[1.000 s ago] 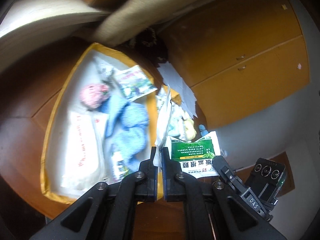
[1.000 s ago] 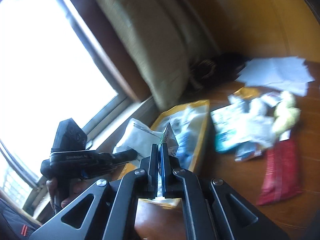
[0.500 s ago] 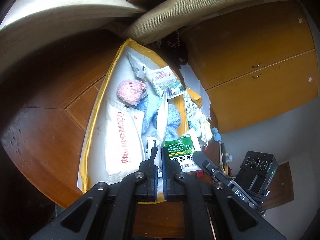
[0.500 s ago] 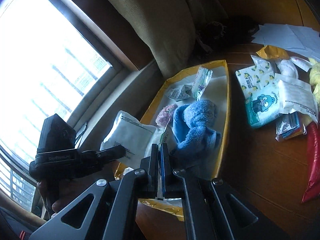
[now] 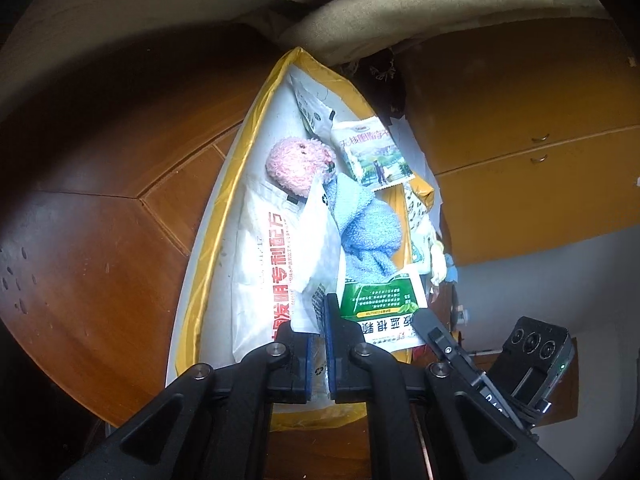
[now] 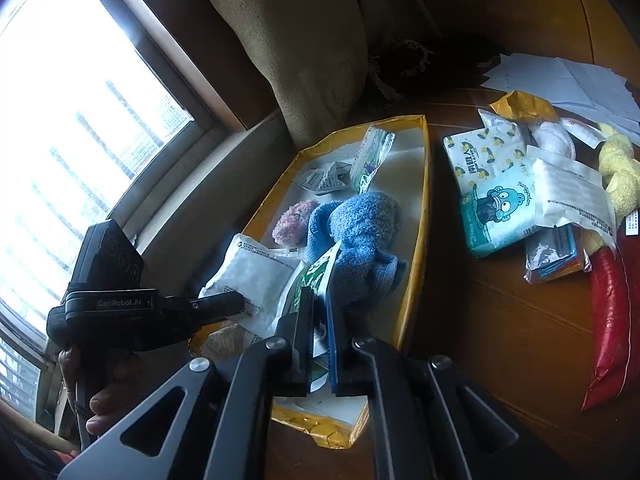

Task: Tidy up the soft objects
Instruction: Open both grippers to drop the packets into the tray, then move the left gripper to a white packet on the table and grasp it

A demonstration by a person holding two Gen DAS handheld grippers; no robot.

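We see the flat white plastic packet (image 5: 316, 240) lying in the yellow-rimmed shallow box (image 5: 208, 240), its near edge between the left gripper (image 5: 317, 344), whose jaws are opening, no longer pinching. At its three o'clock the green-and-white sachet (image 6: 316, 276) sits between the right gripper (image 6: 318, 320), also opening. A blue fluffy towel (image 6: 360, 232) lies at twelve, a pink plush ball (image 5: 298, 166) beyond.
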